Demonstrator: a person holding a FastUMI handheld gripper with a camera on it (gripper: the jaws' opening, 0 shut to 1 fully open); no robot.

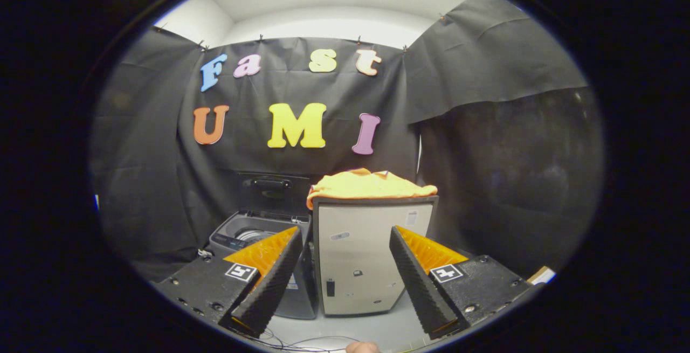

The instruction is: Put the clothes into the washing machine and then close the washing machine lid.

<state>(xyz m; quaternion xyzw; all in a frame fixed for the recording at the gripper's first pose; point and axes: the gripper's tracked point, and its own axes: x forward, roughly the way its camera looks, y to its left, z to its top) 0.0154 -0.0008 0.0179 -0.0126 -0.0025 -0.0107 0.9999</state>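
Clothes (370, 185) top a stickered cabinet (366, 256) beside the open washing machine (253, 234); fingers (345, 280) wide, empty

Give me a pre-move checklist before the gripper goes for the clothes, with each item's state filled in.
1. Gripper fingers apart and holding nothing: ok.
2. Yellow-orange clothes lying in reach on top of the pale cabinet, beyond the fingers: ok.
3. Washing machine lid raised, drum opening exposed beside the cabinet: ok.
4. Drum ready to take the clothes: cannot tell, one finger covers part of the opening.
5. Path from the fingers up to the clothes unobstructed: ok.
6. Clothes one piece or several: cannot tell.
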